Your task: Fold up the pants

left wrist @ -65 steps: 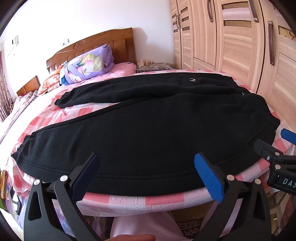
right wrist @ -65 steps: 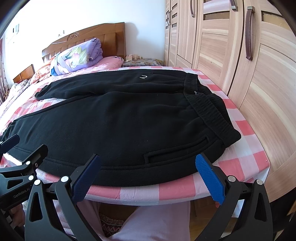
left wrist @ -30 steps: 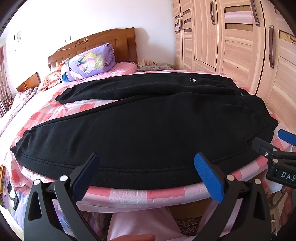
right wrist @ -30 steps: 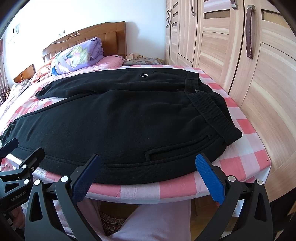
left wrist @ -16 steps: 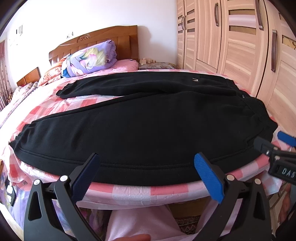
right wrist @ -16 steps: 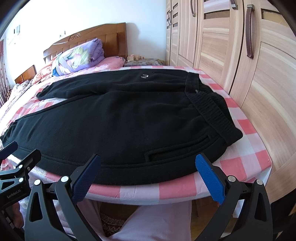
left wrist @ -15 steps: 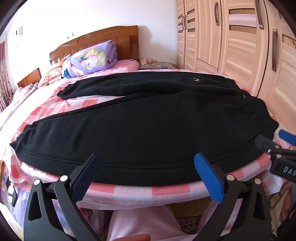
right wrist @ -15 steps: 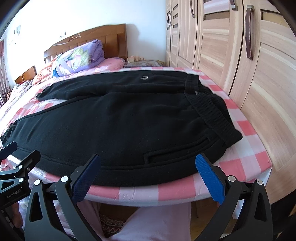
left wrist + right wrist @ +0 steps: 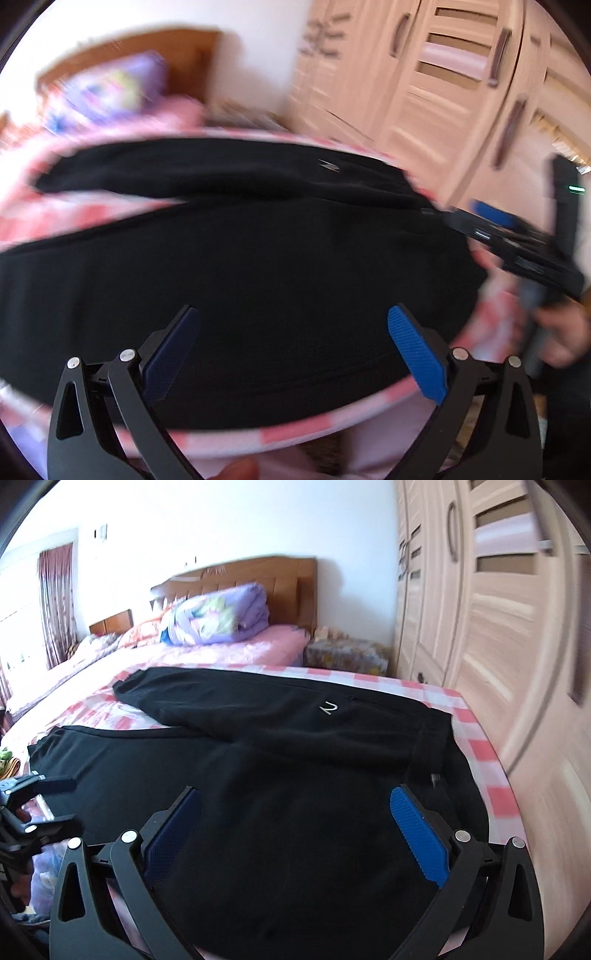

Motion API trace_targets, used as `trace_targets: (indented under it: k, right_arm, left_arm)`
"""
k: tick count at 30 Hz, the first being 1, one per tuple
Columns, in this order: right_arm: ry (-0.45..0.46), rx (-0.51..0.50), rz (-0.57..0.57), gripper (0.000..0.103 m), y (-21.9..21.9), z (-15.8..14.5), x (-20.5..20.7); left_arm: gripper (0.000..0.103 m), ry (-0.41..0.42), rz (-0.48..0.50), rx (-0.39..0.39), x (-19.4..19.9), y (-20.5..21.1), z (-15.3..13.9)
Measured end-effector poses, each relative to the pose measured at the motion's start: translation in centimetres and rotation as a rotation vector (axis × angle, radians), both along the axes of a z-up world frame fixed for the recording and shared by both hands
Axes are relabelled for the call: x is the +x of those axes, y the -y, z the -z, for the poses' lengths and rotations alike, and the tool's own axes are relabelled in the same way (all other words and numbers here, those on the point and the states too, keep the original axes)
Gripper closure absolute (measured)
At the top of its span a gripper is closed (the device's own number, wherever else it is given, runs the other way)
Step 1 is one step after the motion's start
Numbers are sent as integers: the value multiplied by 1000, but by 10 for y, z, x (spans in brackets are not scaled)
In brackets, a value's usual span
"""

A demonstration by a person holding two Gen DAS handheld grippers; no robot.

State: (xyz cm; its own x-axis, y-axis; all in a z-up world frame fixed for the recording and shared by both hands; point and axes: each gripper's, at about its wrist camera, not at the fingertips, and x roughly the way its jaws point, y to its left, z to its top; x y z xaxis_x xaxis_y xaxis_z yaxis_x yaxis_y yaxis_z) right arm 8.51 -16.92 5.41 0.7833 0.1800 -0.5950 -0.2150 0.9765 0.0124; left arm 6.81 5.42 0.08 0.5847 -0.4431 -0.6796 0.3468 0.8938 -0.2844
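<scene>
Right wrist view: black pants [image 9: 295,775] spread flat on checked bed sheet [image 9: 476,746]; right gripper [image 9: 295,834] above them, jaws wide apart, empty; left gripper [image 9: 291,354] likewise spread, empty.

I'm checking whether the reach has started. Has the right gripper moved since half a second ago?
Yes. The right gripper has gone forward over the black pants; the bed's near edge, earlier ahead of its fingertips, is now behind them.

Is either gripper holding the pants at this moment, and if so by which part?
Nothing is held. The left gripper and right gripper are both open above the pants, jaws wide apart with no fabric between them.
</scene>
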Motion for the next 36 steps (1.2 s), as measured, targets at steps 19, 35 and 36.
trace_targets:
  k: [19, 35, 36]
  right_arm:
    - [-347, -106, -160, 5, 11, 55, 329]
    - [-364, -71, -384, 92, 19, 58, 337]
    - [-334, -89, -381, 93, 17, 54, 330]
  left_arm:
    - [1, -232, -182, 177, 312, -65, -5]
    - [12, -446, -262, -65, 424, -36, 28]
    - [13, -456, -270, -80, 426, -33, 29]
